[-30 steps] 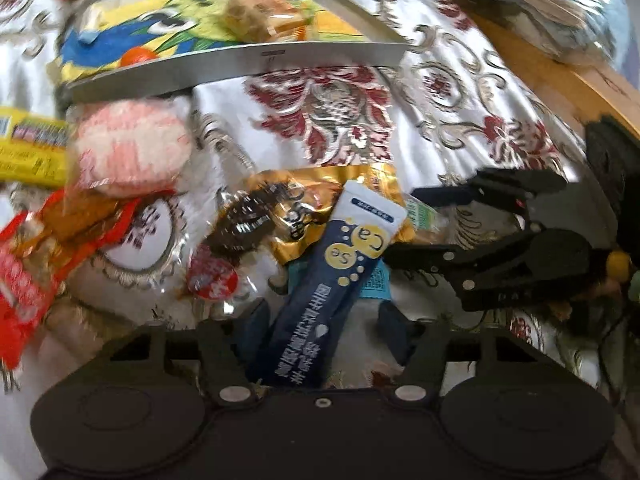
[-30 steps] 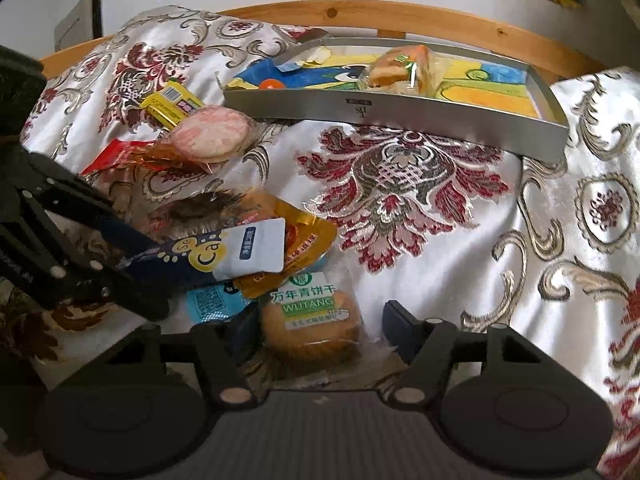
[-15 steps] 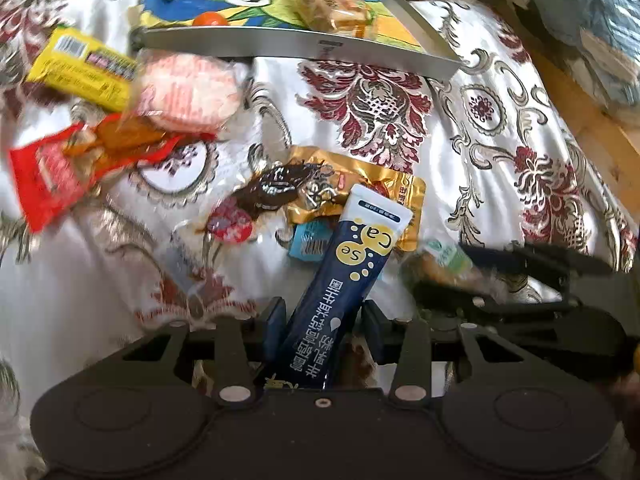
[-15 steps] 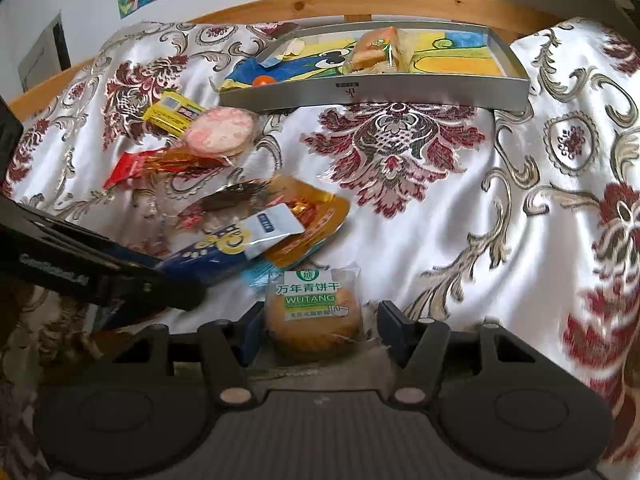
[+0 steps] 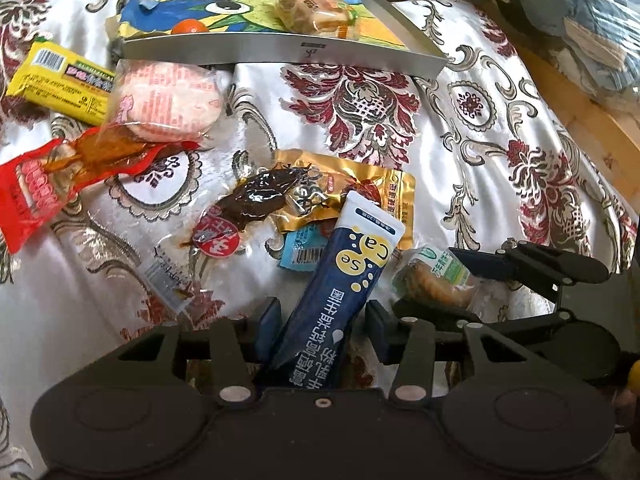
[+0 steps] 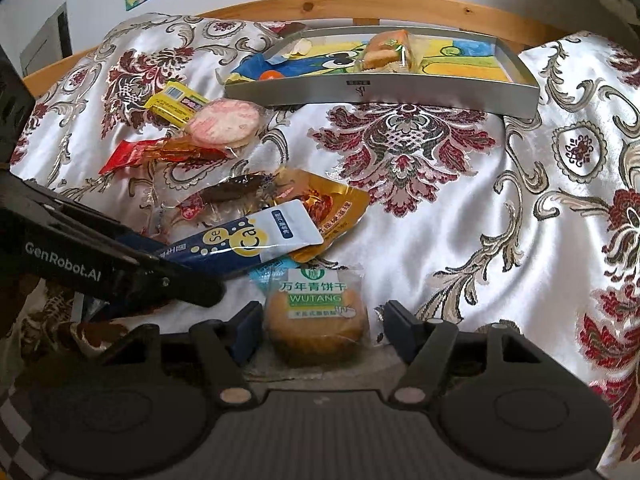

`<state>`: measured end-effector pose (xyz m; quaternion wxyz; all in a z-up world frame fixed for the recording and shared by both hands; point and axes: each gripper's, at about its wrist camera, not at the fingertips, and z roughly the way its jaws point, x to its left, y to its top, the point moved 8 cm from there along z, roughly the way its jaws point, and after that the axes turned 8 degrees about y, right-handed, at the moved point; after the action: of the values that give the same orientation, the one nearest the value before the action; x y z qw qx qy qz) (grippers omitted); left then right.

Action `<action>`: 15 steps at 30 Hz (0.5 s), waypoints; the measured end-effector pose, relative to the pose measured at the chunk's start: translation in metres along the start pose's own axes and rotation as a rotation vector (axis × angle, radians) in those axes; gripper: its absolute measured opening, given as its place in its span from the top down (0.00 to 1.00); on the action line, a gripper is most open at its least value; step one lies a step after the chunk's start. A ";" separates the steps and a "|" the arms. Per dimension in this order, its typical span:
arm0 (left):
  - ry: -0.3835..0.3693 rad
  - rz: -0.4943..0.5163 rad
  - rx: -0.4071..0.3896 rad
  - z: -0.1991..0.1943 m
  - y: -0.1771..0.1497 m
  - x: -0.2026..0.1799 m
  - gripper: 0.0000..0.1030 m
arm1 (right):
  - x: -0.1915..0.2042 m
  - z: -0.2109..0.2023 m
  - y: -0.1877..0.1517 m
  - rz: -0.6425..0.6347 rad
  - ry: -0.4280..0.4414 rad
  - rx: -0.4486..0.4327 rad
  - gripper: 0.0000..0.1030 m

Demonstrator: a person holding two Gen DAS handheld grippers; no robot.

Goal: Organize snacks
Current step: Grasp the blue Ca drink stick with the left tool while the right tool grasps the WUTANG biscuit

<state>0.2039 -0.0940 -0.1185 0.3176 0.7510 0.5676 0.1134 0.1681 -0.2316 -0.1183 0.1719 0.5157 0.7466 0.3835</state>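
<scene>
The left gripper [image 5: 320,322] is straddling the navy sachet [image 5: 338,292], fingers apart; the right gripper [image 6: 318,324] is flanking a biscuit packet [image 6: 317,316] (not clamped). Both sit crowded together, risking a collision before reaching the tray [image 6: 380,92].

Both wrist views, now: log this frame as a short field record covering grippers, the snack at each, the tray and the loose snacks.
left gripper: open, fingers either side of the blue stick pack
right gripper: open, straddling the round biscuit pack
tray: silver, at the far edge of the cloth, holds a wrapped pastry and a small orange item
loose snacks: yellow bar, pink round cracker, red pack, gold pouch
surface: patterned cloth
</scene>
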 end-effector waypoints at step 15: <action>0.048 0.059 -0.038 -0.016 0.003 -0.010 0.72 | 0.024 -0.022 0.003 -0.087 -0.097 -0.095 0.49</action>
<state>0.1946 -0.0980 -0.1027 0.3147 0.7583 0.5505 0.1514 0.1460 -0.2175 -0.0985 0.2484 0.4921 0.7401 0.3852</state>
